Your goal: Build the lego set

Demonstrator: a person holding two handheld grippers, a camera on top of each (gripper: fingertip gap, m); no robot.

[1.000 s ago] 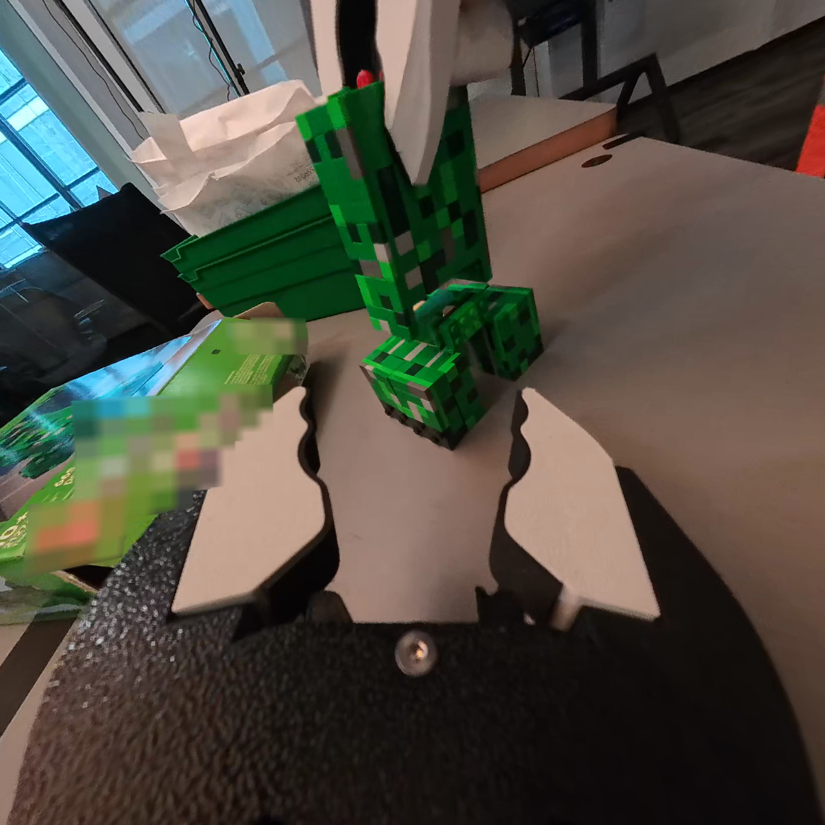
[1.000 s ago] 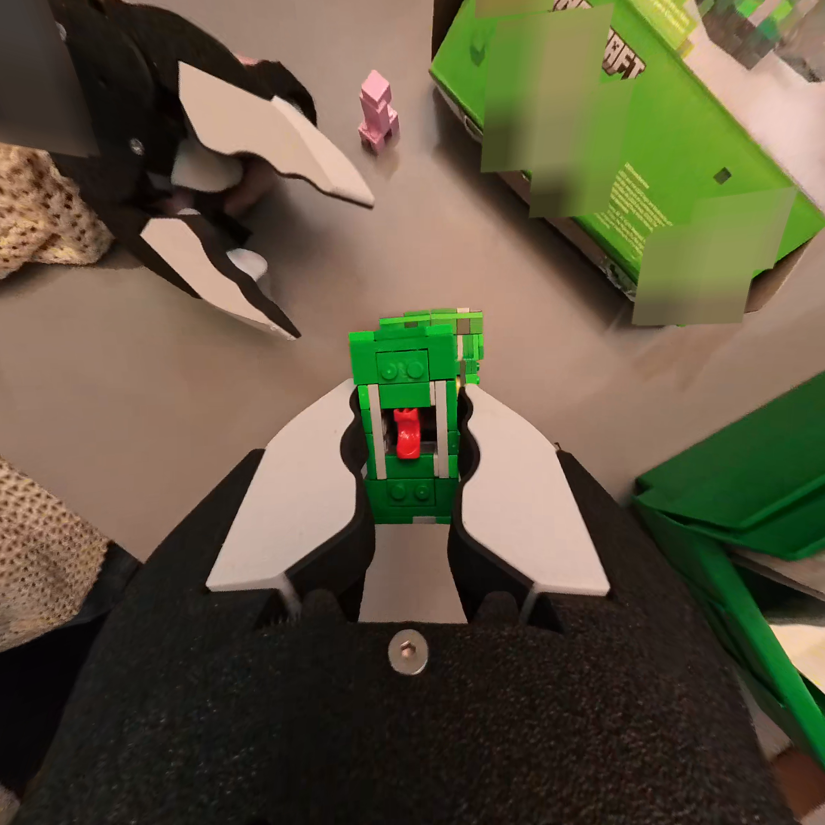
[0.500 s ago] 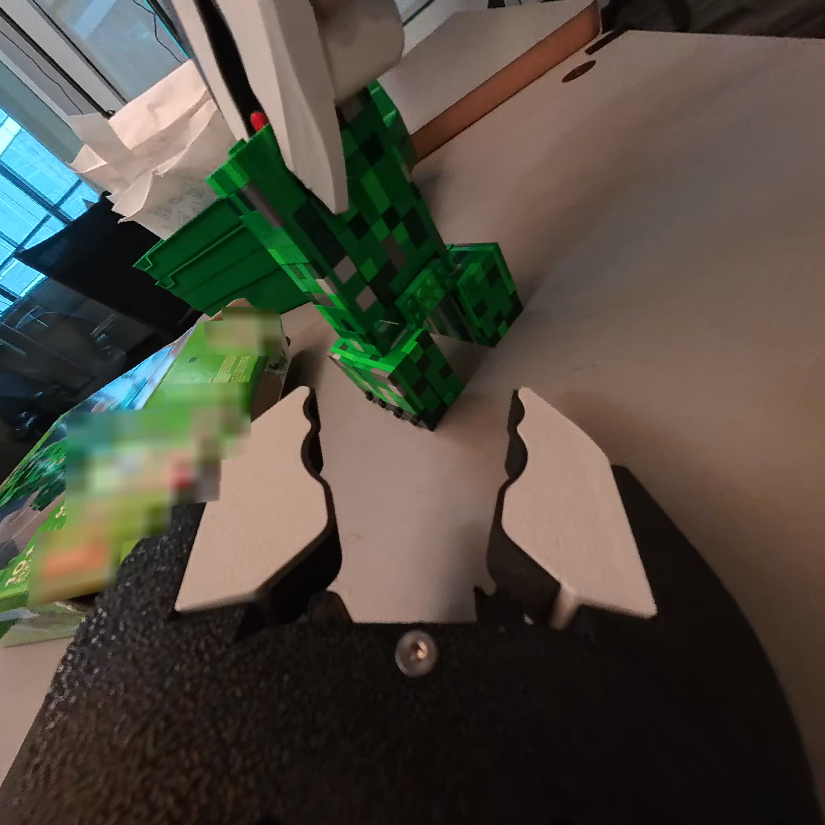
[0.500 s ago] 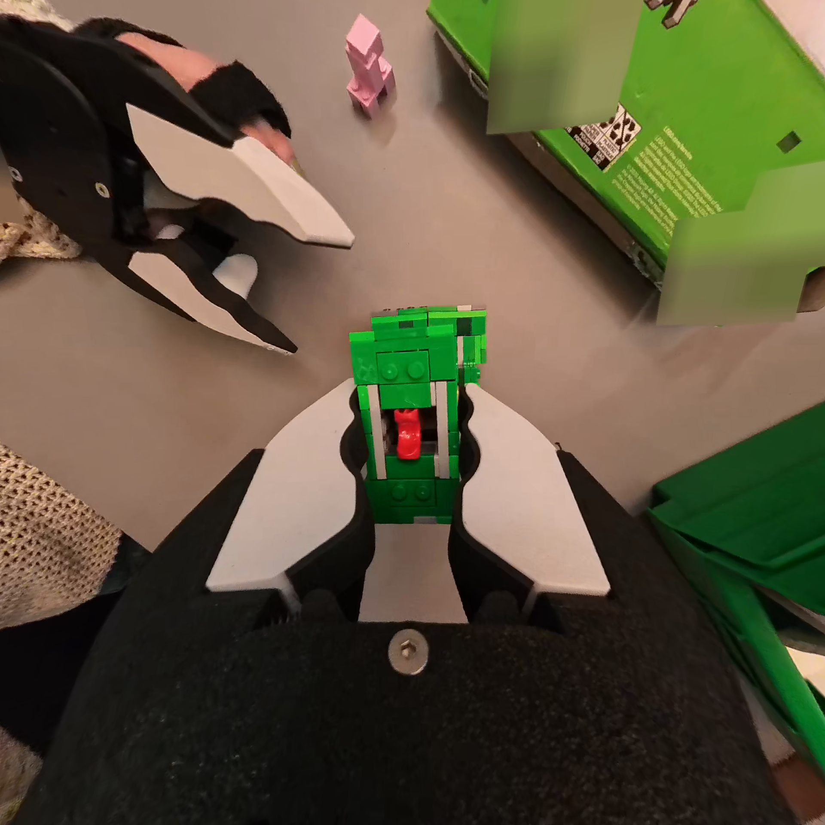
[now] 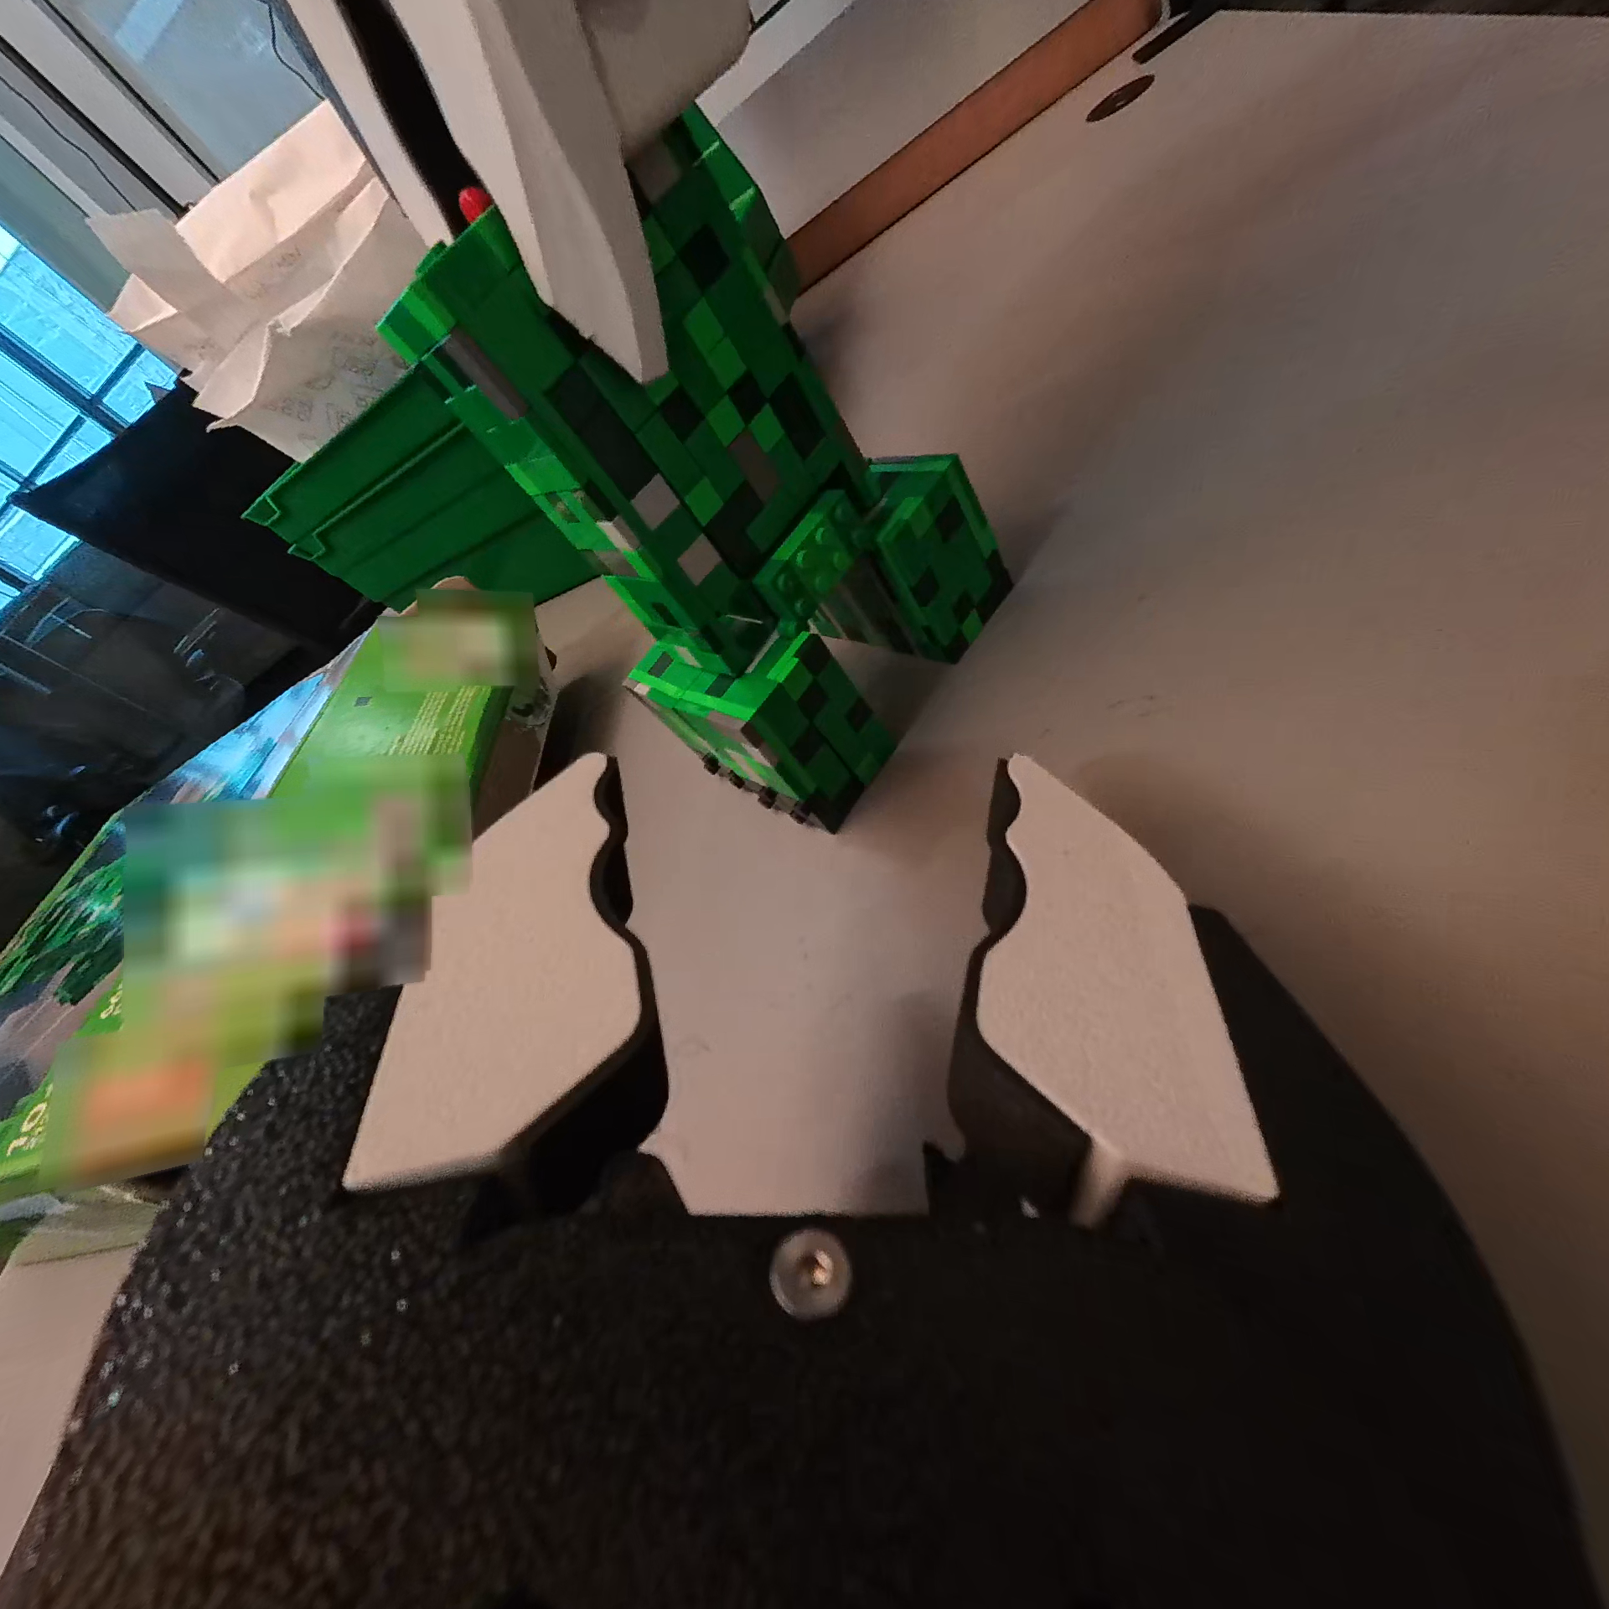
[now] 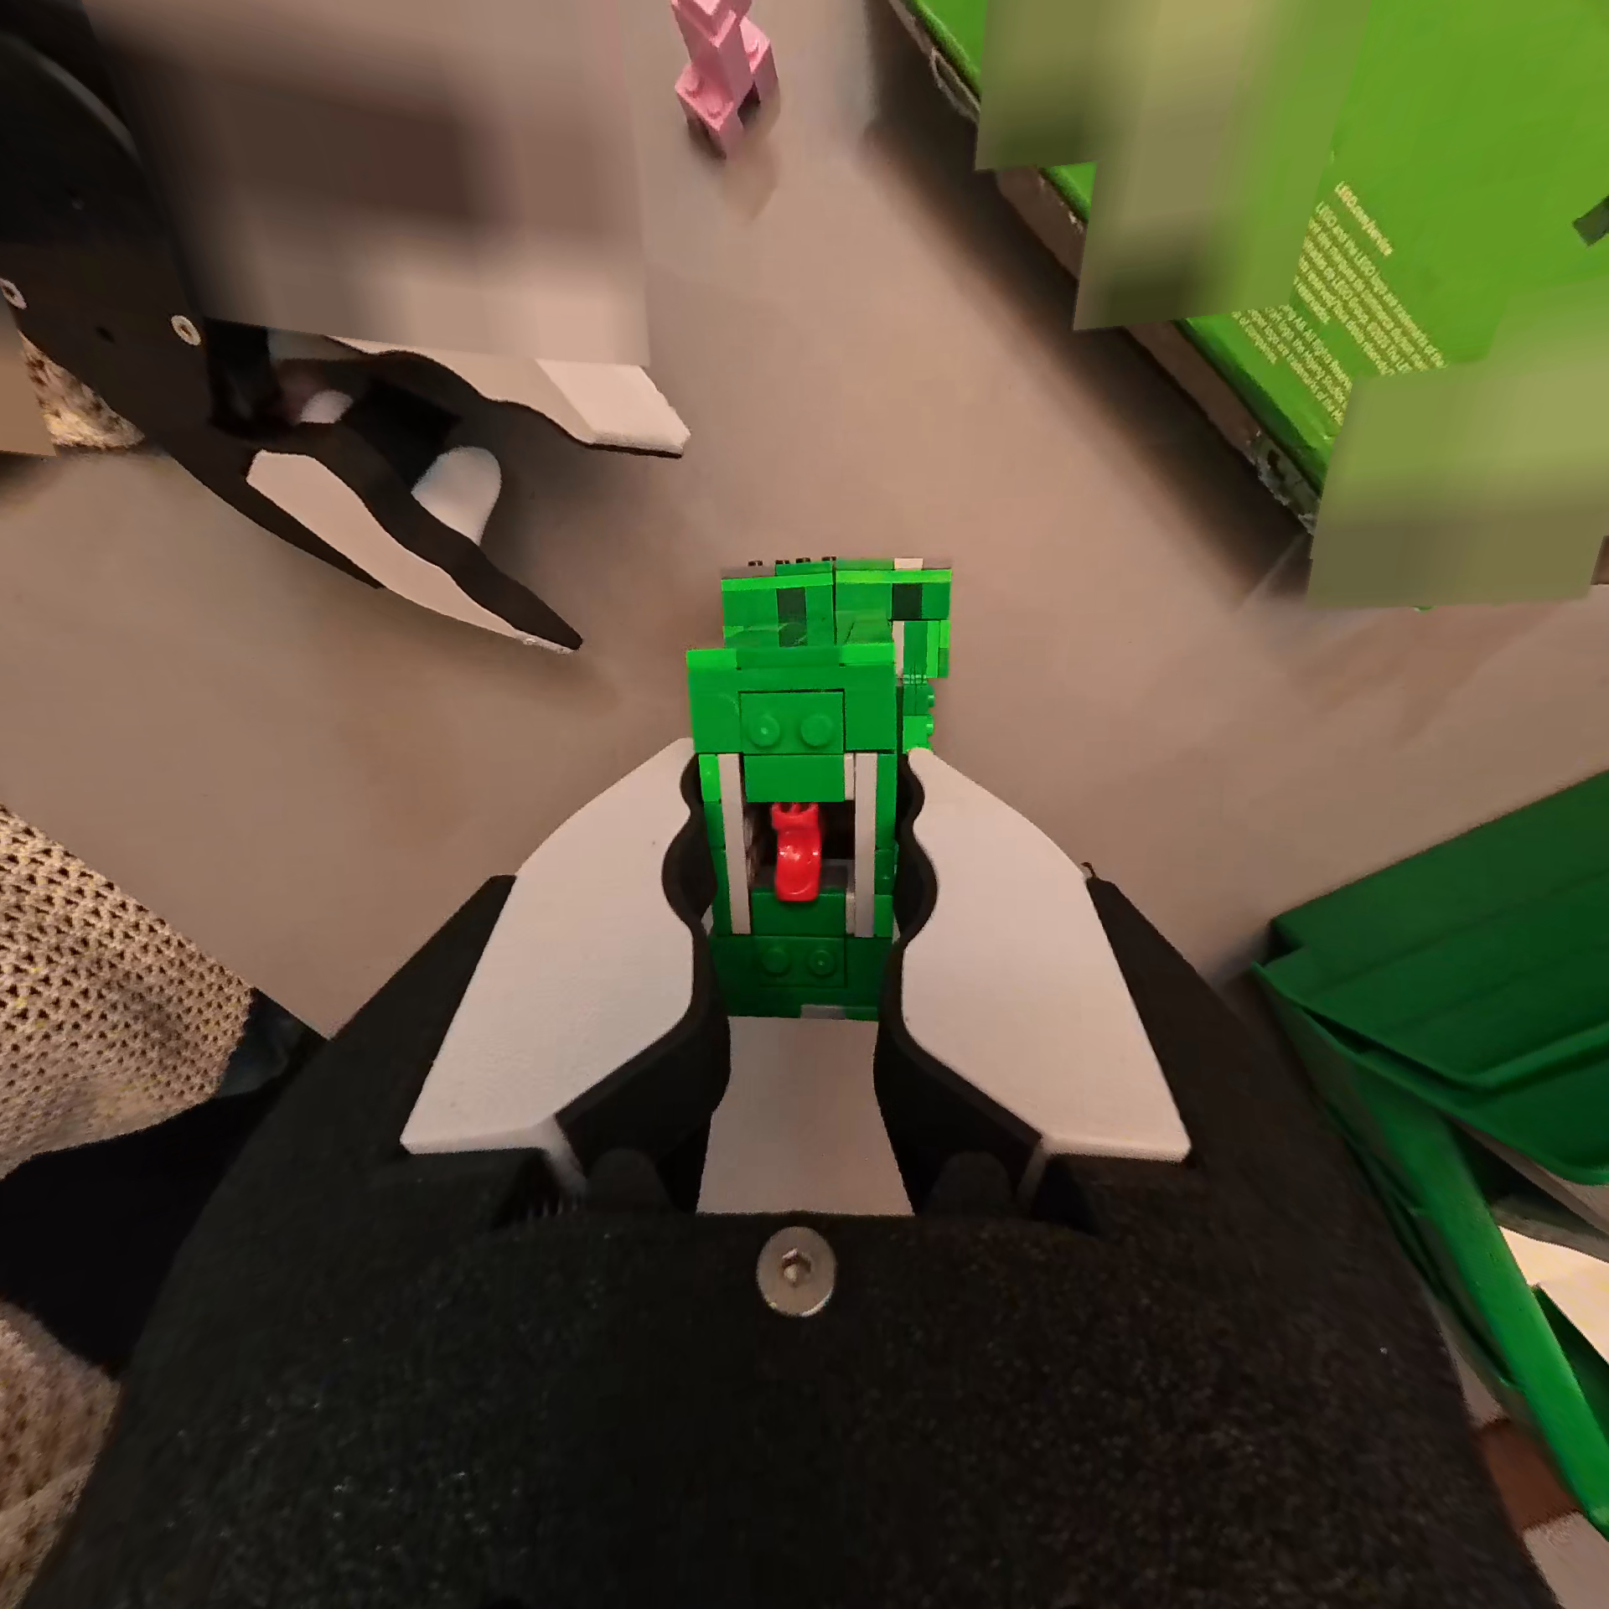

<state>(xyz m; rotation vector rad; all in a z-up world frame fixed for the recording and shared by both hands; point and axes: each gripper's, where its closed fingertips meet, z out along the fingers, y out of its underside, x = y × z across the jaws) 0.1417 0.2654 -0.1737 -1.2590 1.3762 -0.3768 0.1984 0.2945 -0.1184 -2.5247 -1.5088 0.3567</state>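
Compared with a second ago, the green model [image 5: 696, 453] has been tilted further by the right tool [image 6: 801, 871], which is clamped on its body. The left tool [image 5: 810, 801], spread apart and empty, has been brought closer to its feet. Counted: one model, two tools, one pink figure [image 6: 723, 70], one box [image 6: 1437, 218].

One green brick figure [image 6: 805, 836], one pink figure [image 6: 723, 74], one green box [image 6: 1437, 174], two grippers [image 6: 805, 784] [image 5: 805, 784].
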